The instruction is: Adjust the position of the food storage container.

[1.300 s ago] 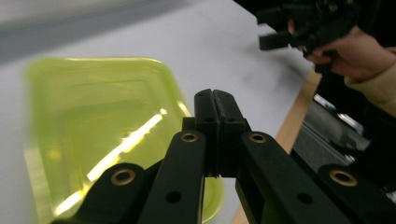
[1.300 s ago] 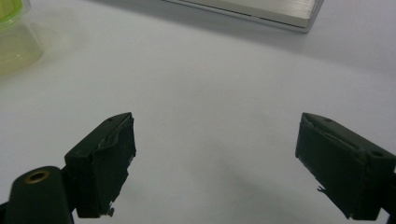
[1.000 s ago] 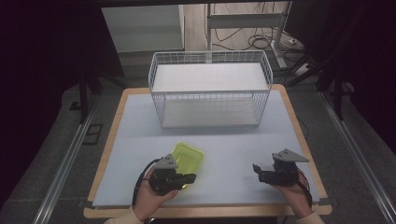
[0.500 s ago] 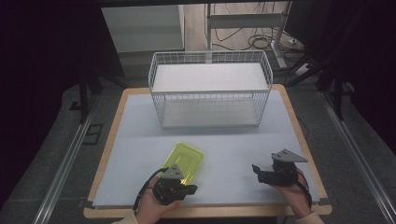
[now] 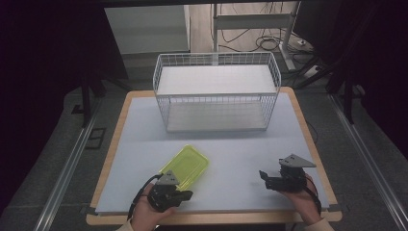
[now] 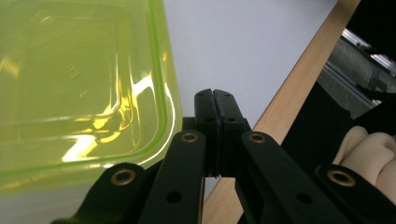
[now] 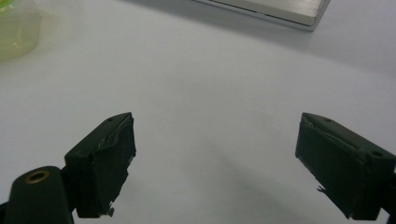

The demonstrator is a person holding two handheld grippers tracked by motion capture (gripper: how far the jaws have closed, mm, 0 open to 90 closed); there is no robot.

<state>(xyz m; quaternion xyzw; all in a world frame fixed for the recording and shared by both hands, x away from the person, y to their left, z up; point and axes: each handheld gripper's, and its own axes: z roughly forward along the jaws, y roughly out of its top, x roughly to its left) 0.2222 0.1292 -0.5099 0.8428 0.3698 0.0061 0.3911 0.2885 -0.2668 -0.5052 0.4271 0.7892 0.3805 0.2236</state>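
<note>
Black left gripper (image 5: 185, 195) — brass rivets, grey-plated right gripper (image 5: 264, 176)

The left gripper (image 6: 214, 100) rises from the bottom centre, its two black jaws pressed together. A clear yellow-green plastic container (image 6: 79, 88) fills the left of the frame, just beside the jaws. The pale bench (image 6: 247, 46), with its wooden edge, runs through the upper right. Curled fingers (image 6: 369, 149) show at lower right.

Wire basket (image 5: 216, 91), yellow-green container (image 5: 186, 165)
</note>
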